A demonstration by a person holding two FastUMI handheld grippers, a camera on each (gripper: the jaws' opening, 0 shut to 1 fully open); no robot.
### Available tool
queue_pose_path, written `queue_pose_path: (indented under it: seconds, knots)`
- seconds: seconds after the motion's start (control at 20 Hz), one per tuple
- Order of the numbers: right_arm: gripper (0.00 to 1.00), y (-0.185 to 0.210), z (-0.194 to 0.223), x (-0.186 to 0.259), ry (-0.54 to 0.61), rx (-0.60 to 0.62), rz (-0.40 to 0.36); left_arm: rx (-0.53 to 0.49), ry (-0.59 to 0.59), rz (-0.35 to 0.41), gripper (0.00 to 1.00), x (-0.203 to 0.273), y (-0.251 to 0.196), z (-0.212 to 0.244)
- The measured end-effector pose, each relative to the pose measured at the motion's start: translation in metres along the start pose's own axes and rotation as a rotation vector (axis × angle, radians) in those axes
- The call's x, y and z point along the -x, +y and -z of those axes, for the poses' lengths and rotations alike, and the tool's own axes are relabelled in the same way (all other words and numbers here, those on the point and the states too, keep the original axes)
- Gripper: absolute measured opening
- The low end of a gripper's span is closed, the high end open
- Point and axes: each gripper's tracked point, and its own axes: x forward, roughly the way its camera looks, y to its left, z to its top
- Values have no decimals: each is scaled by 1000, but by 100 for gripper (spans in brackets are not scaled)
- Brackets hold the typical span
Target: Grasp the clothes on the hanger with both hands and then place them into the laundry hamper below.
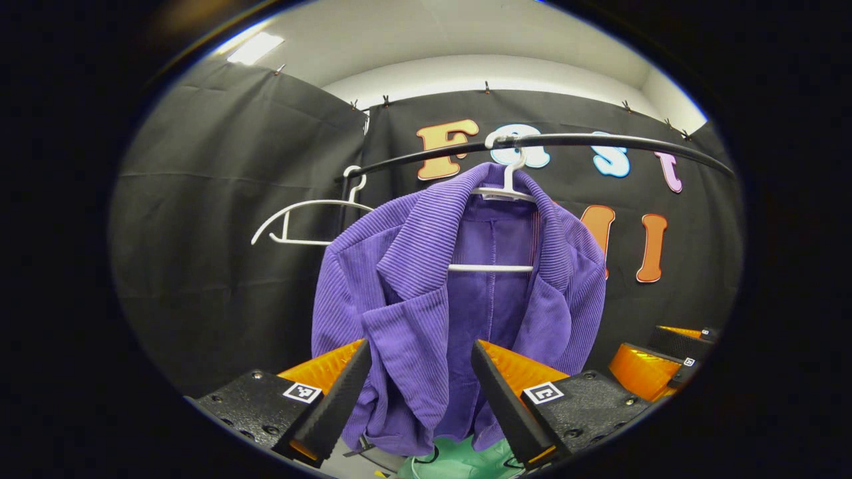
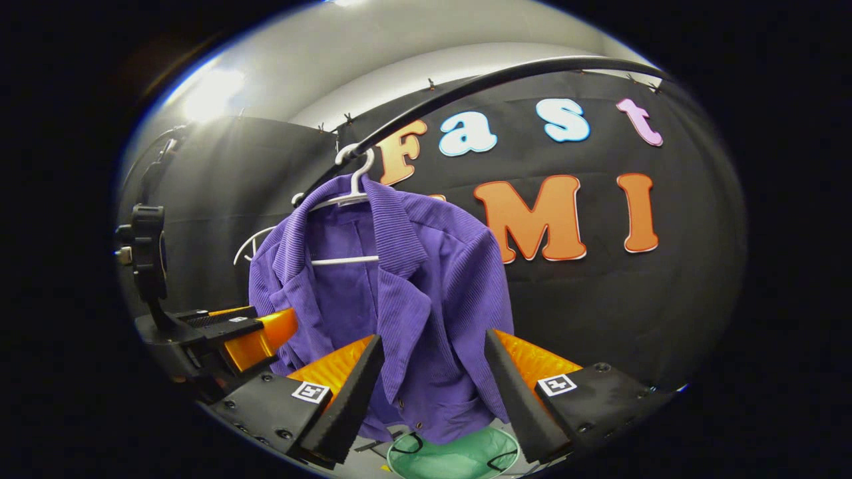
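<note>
Purple jacket (image 1: 426,293) on a white hanger (image 1: 496,193), suspended from a black rail (image 1: 572,141) at about 12 o'clock in the left gripper view. My left gripper (image 1: 419,392) stood with its fingers spread wide, one on each side of the jacket's lower front; I could not tell whether either finger touched the cloth. A second, bare hanger (image 1: 299,223) hung farther along the rail at 10 o'clock. The green hamper (image 1: 466,462) lay below the hem at 6 o'clock.

In the right gripper view, my right gripper (image 2: 432,392) was likewise spread apart, framing the jacket's (image 2: 413,293) lower edge, with the hamper (image 2: 452,456) at 6 o'clock beneath it. My left gripper (image 2: 259,332) appeared at 8 o'clock, close beside the jacket's sleeve.
</note>
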Motion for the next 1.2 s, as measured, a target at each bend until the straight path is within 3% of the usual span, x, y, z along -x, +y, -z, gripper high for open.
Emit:
queue_pose_path:
  seconds: [0.05, 0.1, 0.15, 0.25, 0.3, 0.35, 0.45, 0.6, 0.65, 0.7, 0.95, 1.05, 1.15, 1.2]
  knots:
    - [98, 4, -1, -8, -2, 1, -10, -3, 7, 0, 92, -6, -1, 2]
    - [89, 9, -2, -17, -3, -2, -22, -5, 10, -1, 92, -12, -2, 4]
    - [89, 13, 0, -26, 3, -7, -27, -5, 15, -6, 95, -20, -1, 6]
    - [89, 16, 6, -41, 18, -10, -32, -7, 18, -14, 92, -32, -1, 7]
    - [95, 18, 9, -48, 25, -12, -33, -12, 19, -15, 92, -36, -1, 8]
    - [87, 18, 11, -55, 33, -15, -34, -17, 18, -16, 92, -42, 0, 10]
    - [92, 25, 16, -72, 47, -12, -48, -18, 18, -15, 92, -50, 0, 13]
    - [67, 32, 22, -100, 56, 28, -54, -37, 19, -28, 92, -64, 7, 15]
    - [67, 33, 18, -104, 51, 31, -48, -35, 23, -24, 92, -67, 10, 14]
    - [79, 35, 17, -109, 45, 31, -45, -29, 28, -19, 93, -71, 12, 15]
    - [79, 38, 27, -137, 68, 36, -19, -58, 29, 57, 92, -91, 14, 17]
    - [54, 37, 28, -143, 57, 49, -2, -76, 29, 74, 87, -99, 18, 20]
    - [43, 35, 24, -144, 45, 42, 21, -73, 33, 97, 60, -107, 22, 24]
    - [27, 35, 23, -142, 42, 22, 16, -66, 37, 140, 47, -109, 19, 25]
